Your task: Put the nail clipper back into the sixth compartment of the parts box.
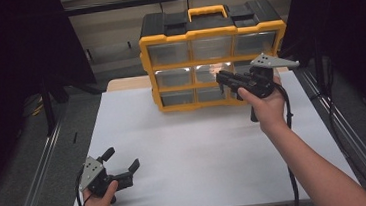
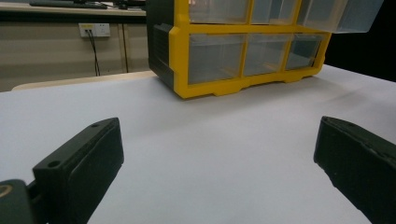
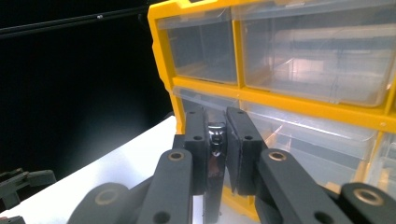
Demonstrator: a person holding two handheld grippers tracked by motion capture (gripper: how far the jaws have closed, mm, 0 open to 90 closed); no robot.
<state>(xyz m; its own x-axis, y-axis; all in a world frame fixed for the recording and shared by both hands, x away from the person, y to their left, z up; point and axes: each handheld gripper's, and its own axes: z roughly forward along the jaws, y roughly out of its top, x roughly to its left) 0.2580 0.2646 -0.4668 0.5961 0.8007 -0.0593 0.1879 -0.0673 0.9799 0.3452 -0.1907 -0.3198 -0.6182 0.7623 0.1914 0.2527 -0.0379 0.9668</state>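
Wrench point(image 3: 215, 154) clamped in right gripper point(image 1: 226, 80) at organizer point(image 1: 212, 55) drawers, twelve o'clock; left gripper point(image 1: 123, 163) wide, seven o'clock.

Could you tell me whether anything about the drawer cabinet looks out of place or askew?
Yes: on the yellow drawer cabinet, one clear drawer at the far end of its row juts out past the frame while its neighbours sit flush. The right gripper is shut on a small dark metal piece there.

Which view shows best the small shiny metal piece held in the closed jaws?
The right gripper view: the small shiny metal piece sits close, clamped between both pads. The high view hides it behind the right hand-held gripper.
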